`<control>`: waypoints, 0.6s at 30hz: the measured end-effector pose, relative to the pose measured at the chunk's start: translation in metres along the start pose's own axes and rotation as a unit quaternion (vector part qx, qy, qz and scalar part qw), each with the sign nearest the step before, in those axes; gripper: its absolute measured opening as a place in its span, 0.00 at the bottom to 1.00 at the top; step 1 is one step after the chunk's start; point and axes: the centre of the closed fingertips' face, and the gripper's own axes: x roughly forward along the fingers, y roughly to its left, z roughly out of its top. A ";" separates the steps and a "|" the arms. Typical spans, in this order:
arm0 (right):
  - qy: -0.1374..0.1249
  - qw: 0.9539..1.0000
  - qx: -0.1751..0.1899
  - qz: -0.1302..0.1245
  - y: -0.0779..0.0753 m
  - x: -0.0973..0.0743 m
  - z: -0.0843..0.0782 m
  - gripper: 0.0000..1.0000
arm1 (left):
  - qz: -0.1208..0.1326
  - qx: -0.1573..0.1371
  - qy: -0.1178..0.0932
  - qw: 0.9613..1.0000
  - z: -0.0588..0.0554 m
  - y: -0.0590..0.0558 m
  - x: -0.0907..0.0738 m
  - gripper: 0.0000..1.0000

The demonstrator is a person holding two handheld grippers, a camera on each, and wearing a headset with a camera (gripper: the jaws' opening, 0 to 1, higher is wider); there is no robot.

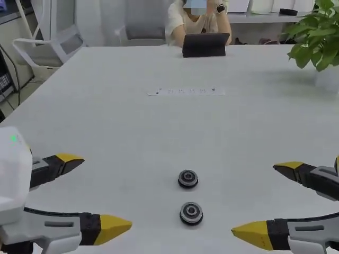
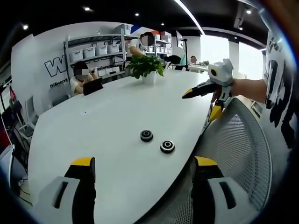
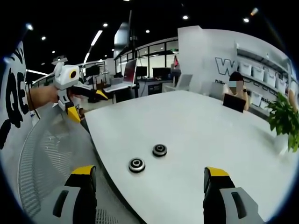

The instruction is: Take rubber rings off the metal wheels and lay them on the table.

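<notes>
Rings (image 1: 180,180) of dark rubber sit fitted on the near wheel (image 1: 191,213) and the far wheel (image 1: 187,179), two small metal discs lying flat and just apart, close to the near edge of the white table (image 1: 159,121) and about midway along it. The left gripper (image 1: 106,192) and right gripper (image 1: 253,198) hover on either side of the pair, well apart from it, each with jaws spread wide and holding nothing. The likeliest trouble from here is that neither wheel is fixed down. A pinch from one side alone could skid or roll a wheel towards the near edge and off it. The rings look thin and flush, so blunt jaw tips may clamp metal and rubber together, or slip off. A stretched ring let go early could spring away.
</notes>
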 end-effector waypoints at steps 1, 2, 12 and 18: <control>0.000 1.000 0.000 0.001 0.000 0.000 0.001 0.95 | 0.000 0.000 -0.001 1.000 0.001 0.000 0.000 0.84; -0.001 1.000 -0.001 0.001 0.000 0.000 0.001 0.95 | 0.000 0.000 -0.002 1.000 0.002 0.001 0.001 0.84; 0.003 1.000 0.001 0.001 -0.004 0.001 -0.002 0.95 | -0.004 0.004 0.003 1.000 0.002 0.003 0.006 0.84; 0.004 1.000 0.003 0.002 -0.006 0.004 -0.003 0.95 | -0.011 0.009 0.010 1.000 0.001 0.000 0.010 0.84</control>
